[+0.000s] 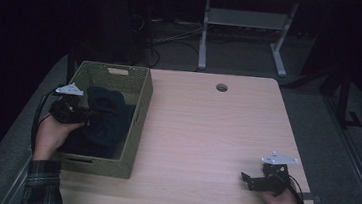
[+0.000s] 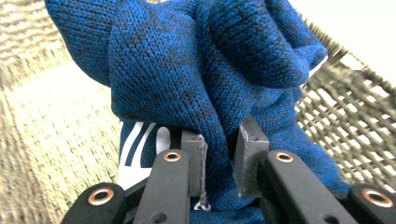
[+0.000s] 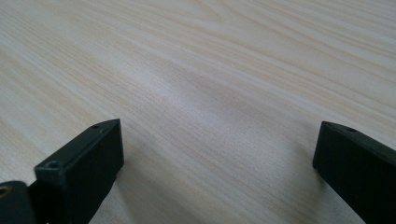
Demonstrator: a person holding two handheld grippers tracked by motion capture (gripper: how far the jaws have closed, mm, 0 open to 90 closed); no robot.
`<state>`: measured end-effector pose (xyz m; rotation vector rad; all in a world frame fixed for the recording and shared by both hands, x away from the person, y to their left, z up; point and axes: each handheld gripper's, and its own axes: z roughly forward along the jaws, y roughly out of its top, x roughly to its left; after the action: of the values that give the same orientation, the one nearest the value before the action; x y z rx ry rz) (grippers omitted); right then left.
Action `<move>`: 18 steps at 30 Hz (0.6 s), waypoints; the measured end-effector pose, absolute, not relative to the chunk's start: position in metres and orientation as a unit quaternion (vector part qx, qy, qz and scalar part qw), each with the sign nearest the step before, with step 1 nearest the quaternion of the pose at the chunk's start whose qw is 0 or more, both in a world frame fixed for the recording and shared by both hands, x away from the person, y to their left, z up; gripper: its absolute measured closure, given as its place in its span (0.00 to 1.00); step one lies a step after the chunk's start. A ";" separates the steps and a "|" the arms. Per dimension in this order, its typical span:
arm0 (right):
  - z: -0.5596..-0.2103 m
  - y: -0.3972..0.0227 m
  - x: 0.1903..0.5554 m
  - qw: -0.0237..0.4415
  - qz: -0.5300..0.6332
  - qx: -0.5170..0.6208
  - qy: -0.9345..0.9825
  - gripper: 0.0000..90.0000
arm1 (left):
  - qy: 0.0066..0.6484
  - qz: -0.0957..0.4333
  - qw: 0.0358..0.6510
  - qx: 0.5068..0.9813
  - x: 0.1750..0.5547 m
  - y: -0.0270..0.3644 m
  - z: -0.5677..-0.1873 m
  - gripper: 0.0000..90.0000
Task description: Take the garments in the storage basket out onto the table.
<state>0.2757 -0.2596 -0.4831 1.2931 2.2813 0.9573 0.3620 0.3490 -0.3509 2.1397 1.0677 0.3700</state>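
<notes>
Left gripper [image 2: 219,163] pinching the blue knit [image 2: 196,84] inside the basket [image 1: 137,123]; right gripper [image 1: 261,182] idling on the table [image 1: 206,134].

Left jaws are standing nearly closed, pads pressing a fold of the knit between them; a white-striped patch is showing just under the fold. The knit is lying in the basket at the table's left side, bunched toward the near half, its top rising about level with the rim. Judging from this, the grab is made and the lift out of the basket is only beginning; carrying the knit over to the bare table is all left to do. Right jaws are gaping wide, holding nothing, resting low over the wood at the near right corner. Count: one basket, one knit as far as I can tell, two grippers, one table, one hole [image 1: 221,88] at its far edge.
</notes>
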 end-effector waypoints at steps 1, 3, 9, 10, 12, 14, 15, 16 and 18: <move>-0.483 -0.260 0.276 0.174 0.338 0.456 0.805 0.02 | 0.412 0.149 0.360 0.824 0.360 0.351 -0.346 0.85; -0.483 -0.260 0.276 0.174 0.338 0.456 0.805 0.02 | 0.410 0.153 0.368 0.820 0.358 0.353 -0.343 0.85; -0.483 -0.260 0.276 0.174 0.338 0.456 0.805 0.02 | 0.406 0.156 0.383 0.815 0.358 0.355 -0.337 0.85; -0.483 -0.260 0.276 0.174 0.338 0.456 0.805 0.02 | 0.404 0.157 0.385 0.815 0.358 0.356 -0.336 0.85; -0.483 -0.260 0.276 0.174 0.338 0.456 0.805 0.02 | 0.405 0.158 0.391 0.812 0.358 0.356 -0.334 0.85; -0.483 -0.260 0.276 0.174 0.337 0.456 0.805 0.02 | 0.402 0.159 0.392 0.812 0.358 0.356 -0.332 0.85; -0.483 -0.260 0.276 0.174 0.338 0.456 0.805 0.02 | 0.400 0.163 0.395 0.811 0.359 0.356 -0.328 0.85; -0.483 -0.260 0.276 0.174 0.338 0.456 0.805 0.02 | 0.399 0.164 0.396 0.810 0.359 0.356 -0.327 0.85; -0.483 -0.260 0.276 0.174 0.338 0.456 0.805 0.02 | 0.398 0.165 0.399 0.809 0.359 0.355 -0.323 0.85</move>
<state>0.2757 -0.2596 -0.4831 1.2932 2.2811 0.9571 0.3593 0.3547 -0.3231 2.0481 1.0068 0.4178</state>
